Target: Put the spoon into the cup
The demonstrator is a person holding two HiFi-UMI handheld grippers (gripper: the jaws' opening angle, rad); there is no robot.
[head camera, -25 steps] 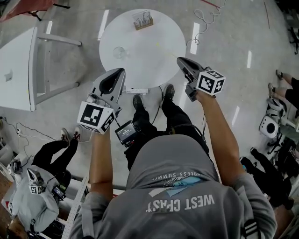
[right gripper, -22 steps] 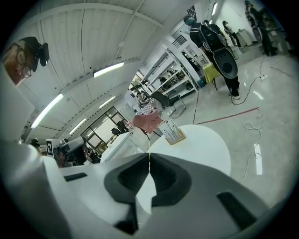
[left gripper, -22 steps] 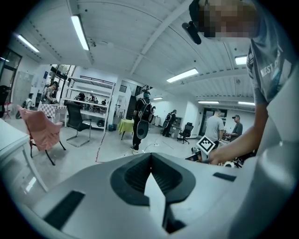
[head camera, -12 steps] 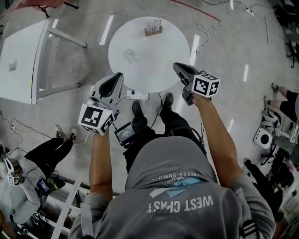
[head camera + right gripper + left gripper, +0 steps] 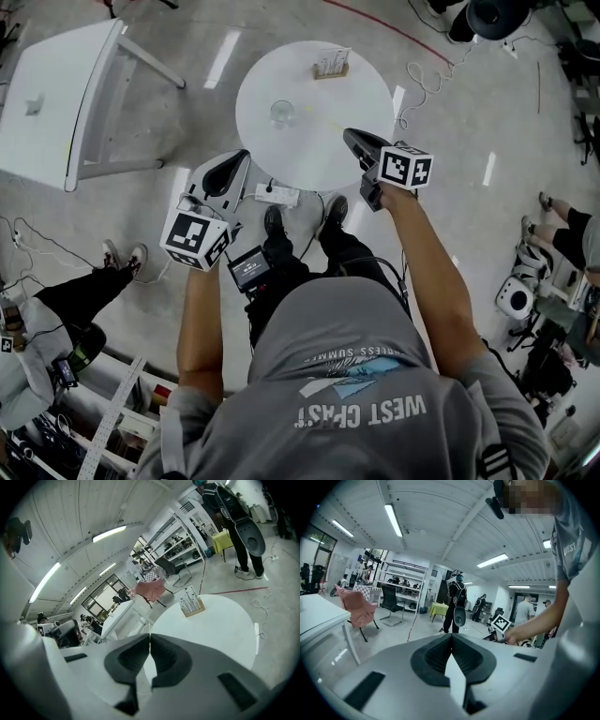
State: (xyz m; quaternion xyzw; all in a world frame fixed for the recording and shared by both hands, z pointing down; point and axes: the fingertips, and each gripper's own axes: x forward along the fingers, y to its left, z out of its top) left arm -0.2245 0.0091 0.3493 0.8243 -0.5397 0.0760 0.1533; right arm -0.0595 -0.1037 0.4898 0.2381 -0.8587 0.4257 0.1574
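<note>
- Left gripper (image 5: pixel 240 156): held out over the floor just short of the near-left rim of the round table (image 5: pixel 302 157). In the left gripper view the left gripper (image 5: pixel 451 637) has its dark pads pressed together at the tip, with nothing between them.
- Right gripper (image 5: pixel 350 136): held out over the near-right part of the table top, its marker cube (image 5: pixel 406 170) on the nearer end. In the right gripper view the right gripper (image 5: pixel 150 637) has its jaws pressed together and is empty. The white table (image 5: pixel 220 625) lies beyond it.
- Cup (image 5: pixel 283 113): a clear glass standing upright on the table, left of centre. It is well apart from both grippers and lies between them in the left-right sense, but farther away.
- Wooden rack (image 5: pixel 331 67): at the far edge of the table, well apart from the cup. Slim upright utensils (image 5: pixel 190 597) stand in it. Which of them is the spoon cannot be told.
- Surroundings: a white rectangular table (image 5: pixel 52 98) stands far left. A small white block (image 5: pixel 278 195) lies on the floor by the round table's near rim. A loose cable (image 5: pixel 427 70) trails on the floor at far right.
- Left gripper view: a pink chair (image 5: pixel 357 607) and a standing person in dark clothes (image 5: pixel 457 603) appear across the room.
</note>
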